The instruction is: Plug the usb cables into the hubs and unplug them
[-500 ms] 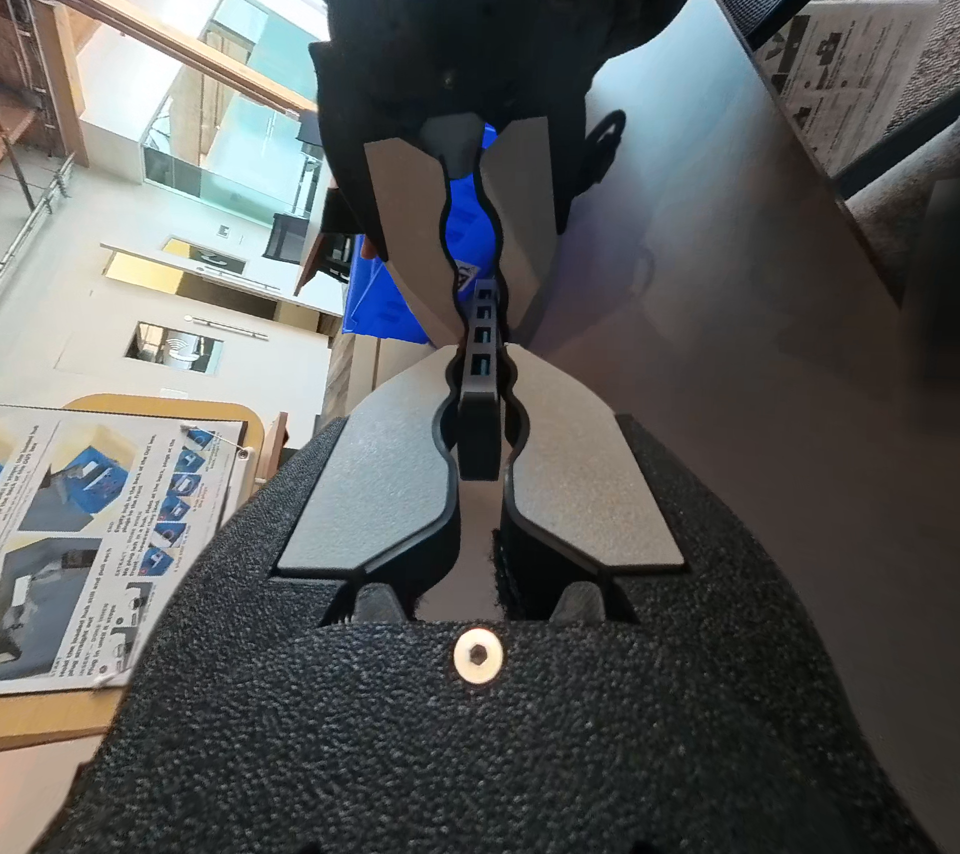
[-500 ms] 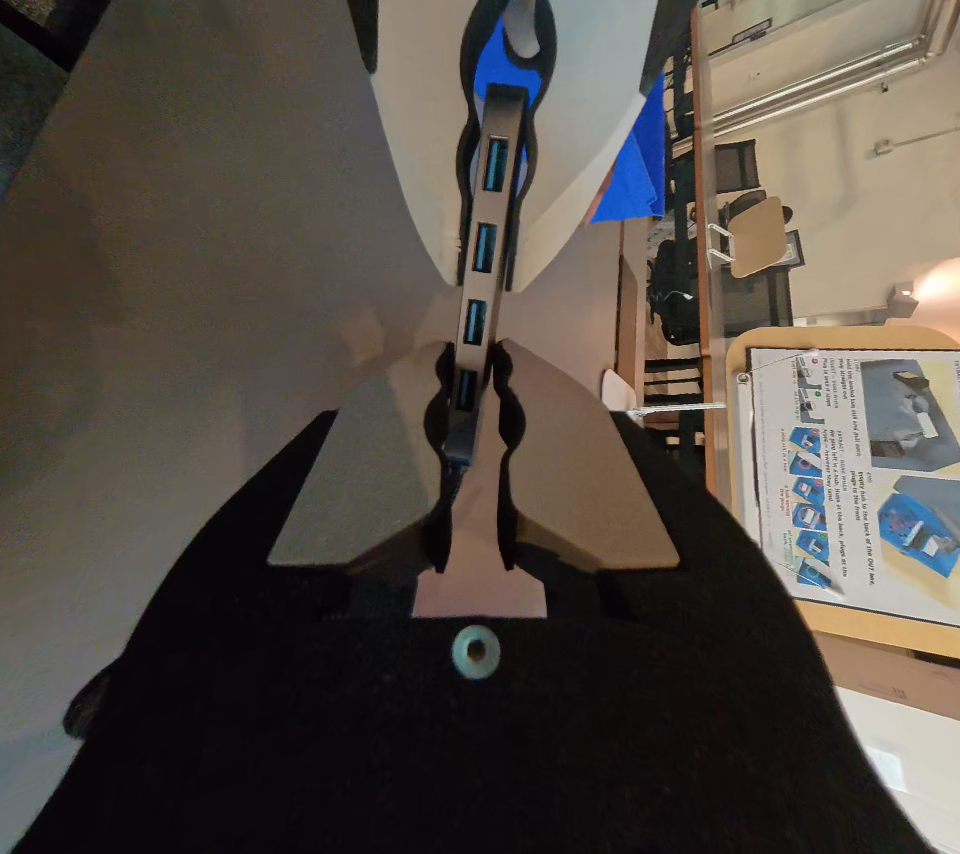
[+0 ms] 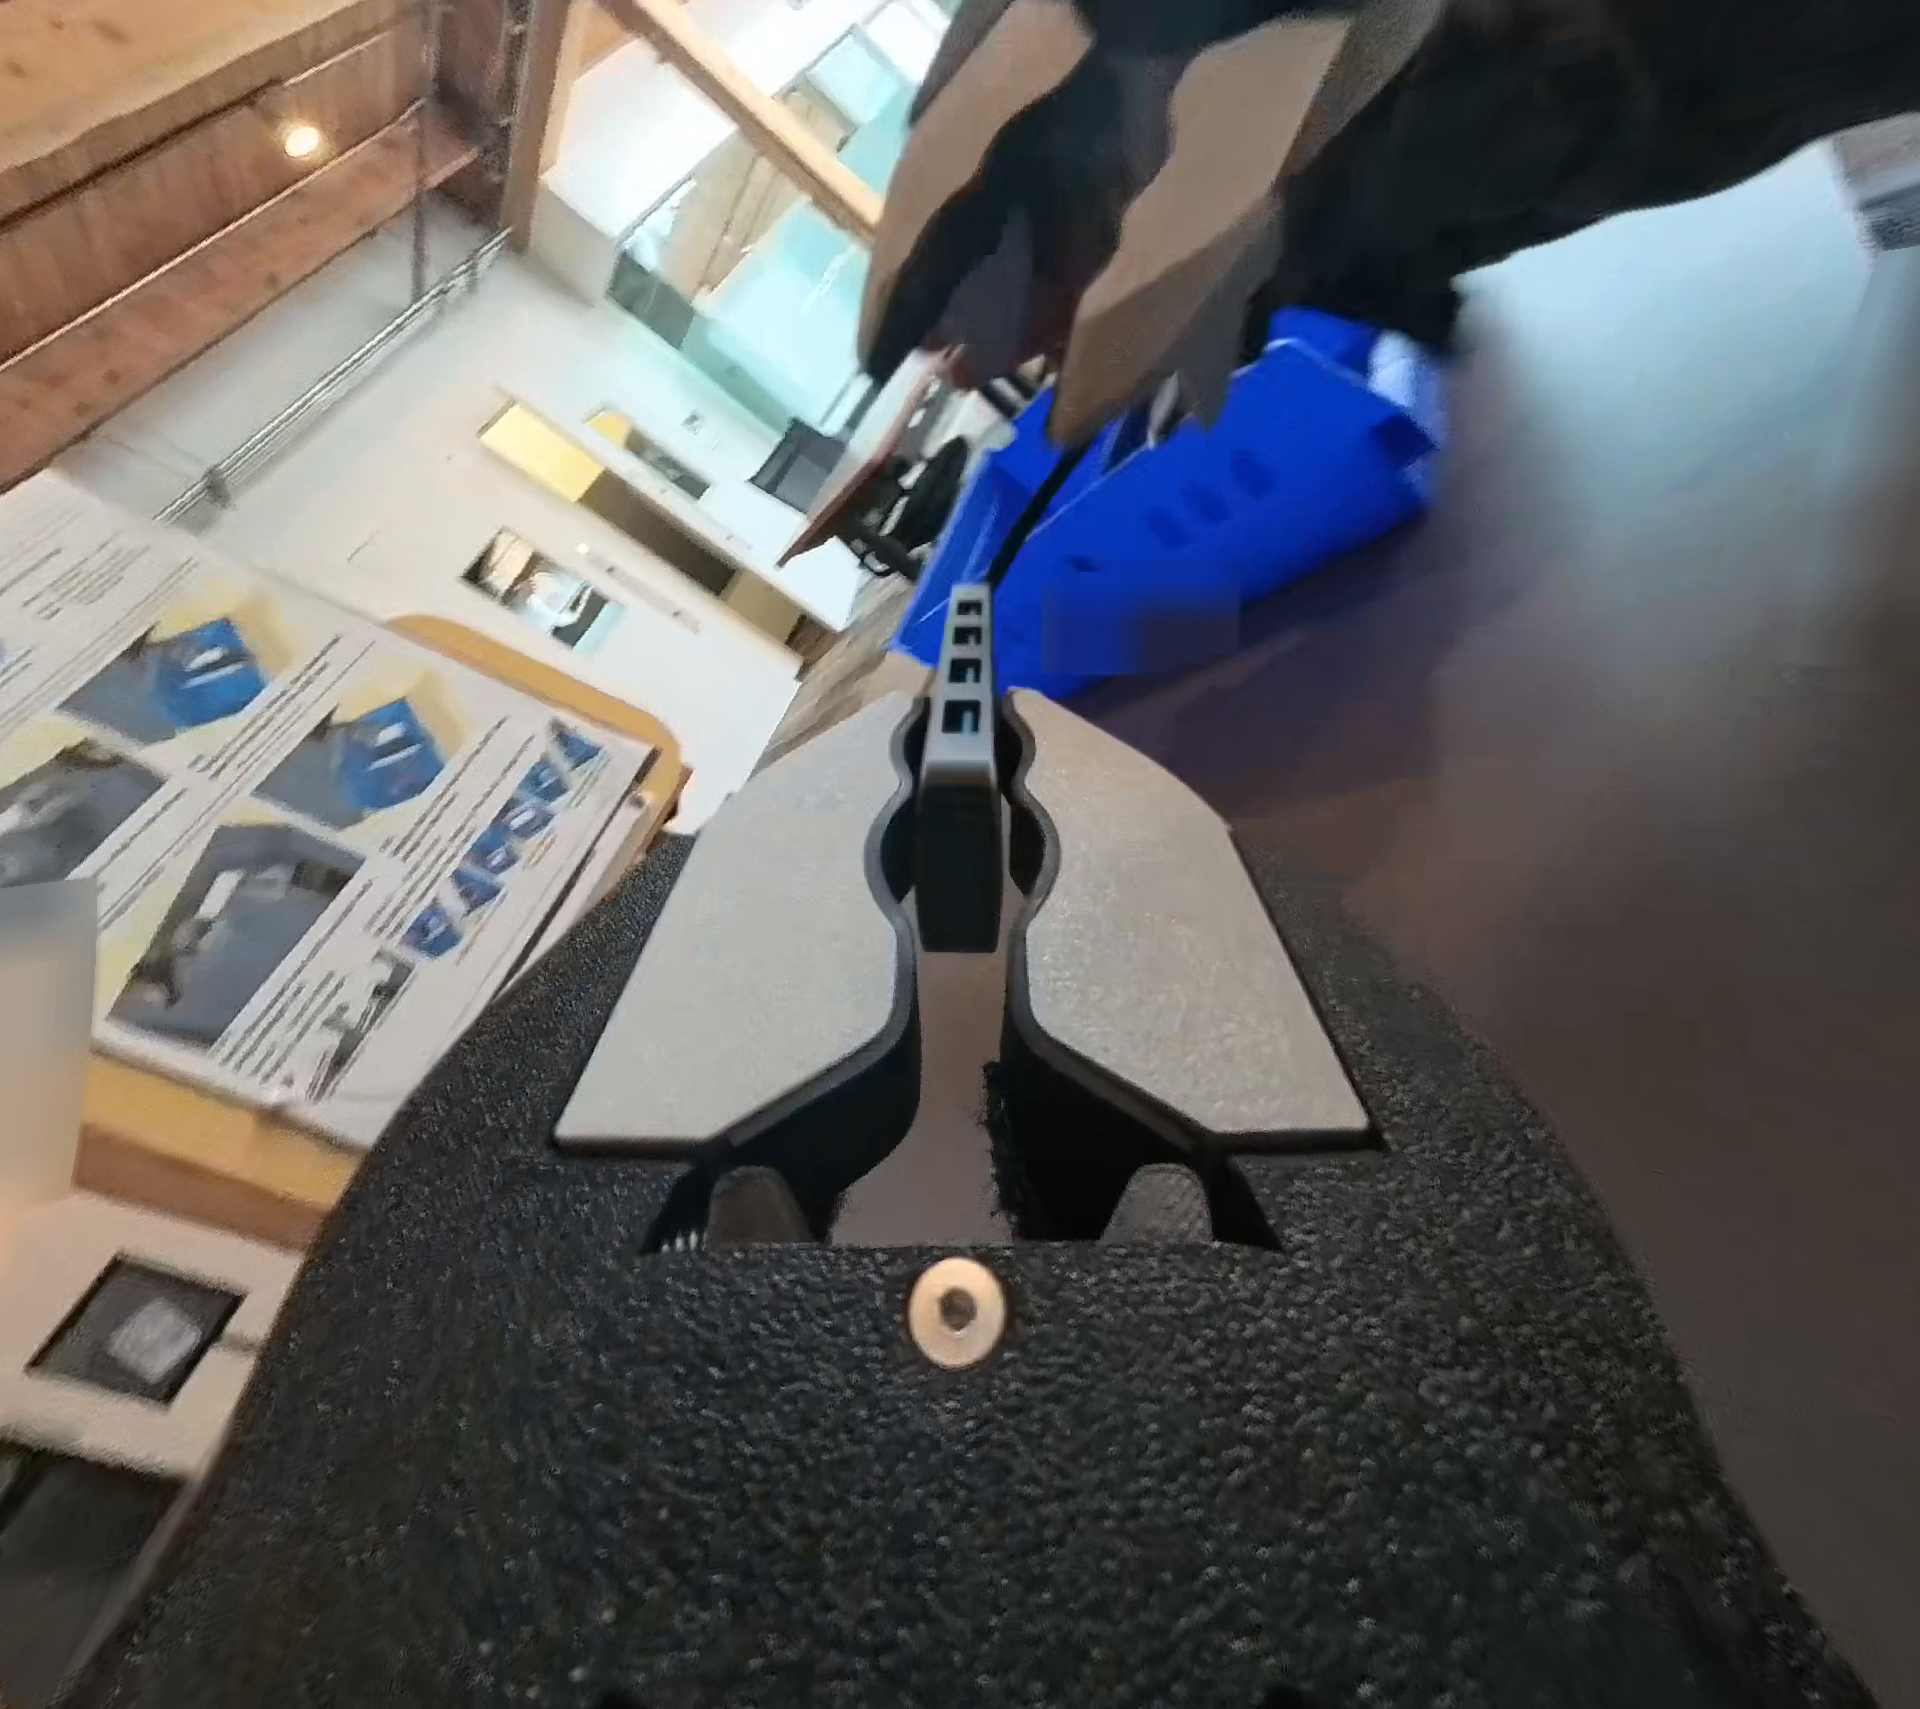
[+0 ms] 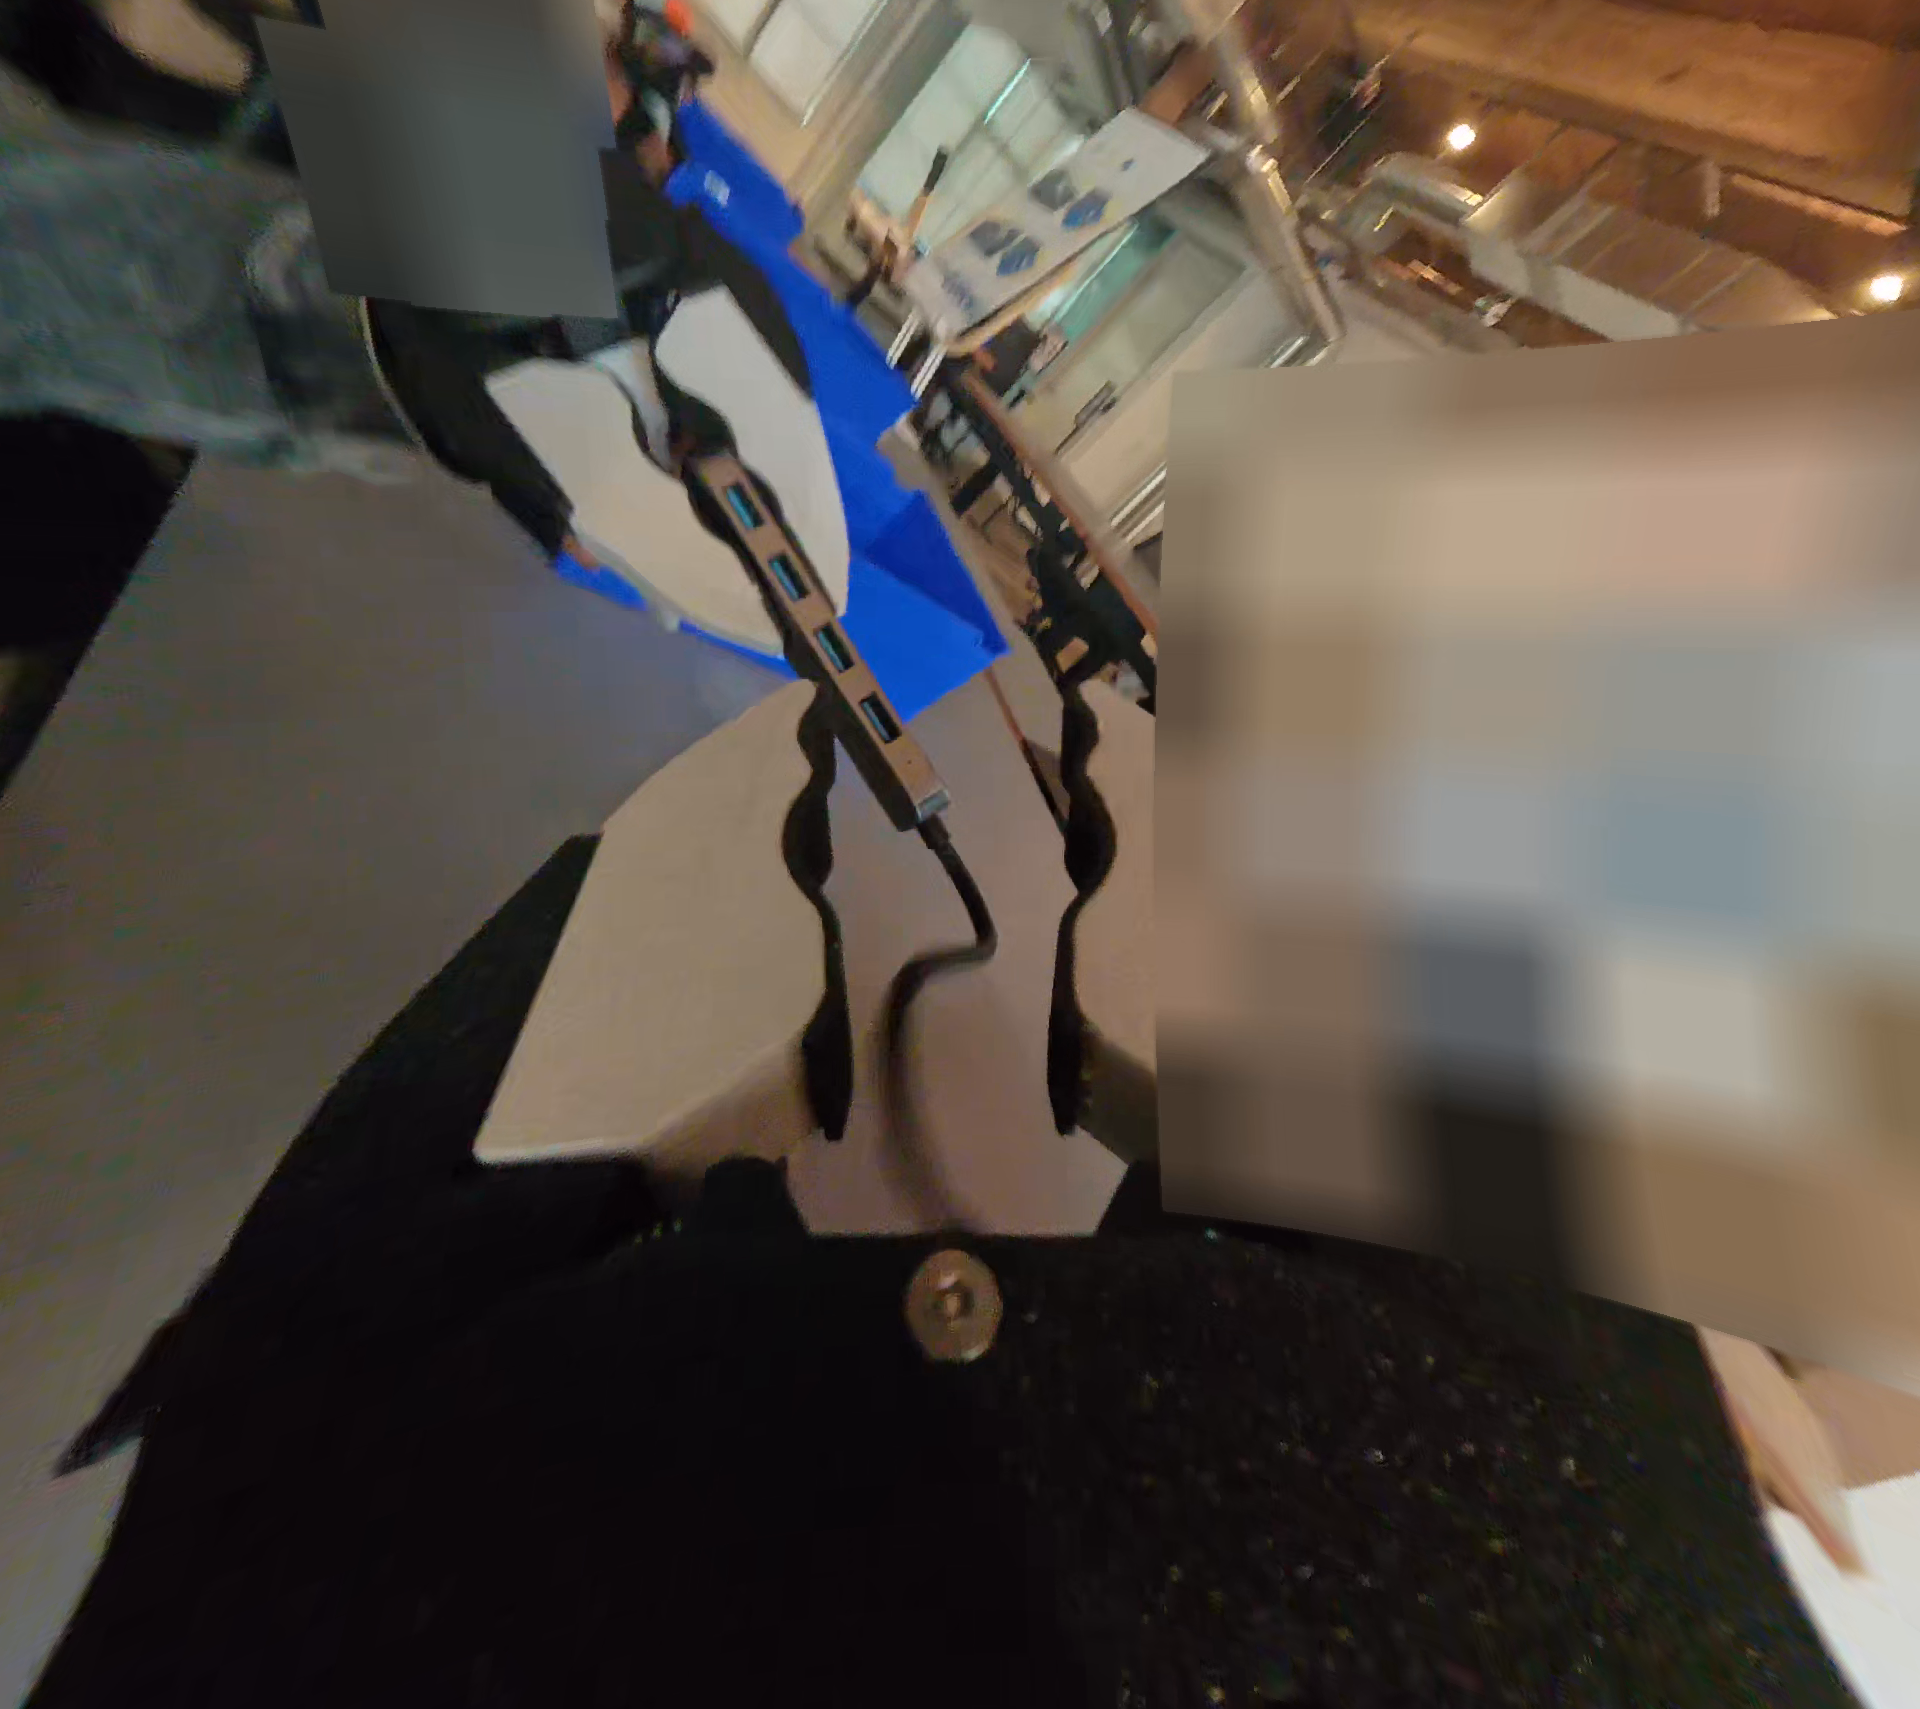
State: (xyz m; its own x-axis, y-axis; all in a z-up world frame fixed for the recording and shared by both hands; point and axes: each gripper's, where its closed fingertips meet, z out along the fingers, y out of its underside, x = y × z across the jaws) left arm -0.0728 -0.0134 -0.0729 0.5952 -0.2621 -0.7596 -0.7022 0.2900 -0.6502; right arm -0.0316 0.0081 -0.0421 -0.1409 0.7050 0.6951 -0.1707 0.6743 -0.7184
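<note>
Between the left tool's [image 3: 961, 812] two grey fingers sits the usb hub [image 3: 961, 786]: slim dark bar, held edge-on, a row of blue-lined ports along its narrow face. Left tool is clamped on one end of the hub; the ported length sticks out past the fingertips. Right wrist view shows the same hub [image 4: 831, 641] running diagonally, four blue ports visible, metal end cap toward the camera, a black cable [image 4: 956, 921] leaving that cap and curling down between the right tool's [image 4: 945, 838] fingers. Right tool is spread wide, gripping nothing; the hub's cable end hangs in the gap and appears clear of both pads, though that view is motion-blurred. From the left wrist view the right tool [image 3: 1070, 288] shows farther off and above, fingers apart, well clear of the hub tip, carried by a hand in a dark glove [image 3: 1507, 28]. Blue bin [image 3: 1226, 516] lies just behind the hub on the desk [image 3: 1558, 776]. Desk surface to the right of the left tool is bare and open. An instruction sheet [image 3: 312, 818] on a board stands off to the left.
</note>
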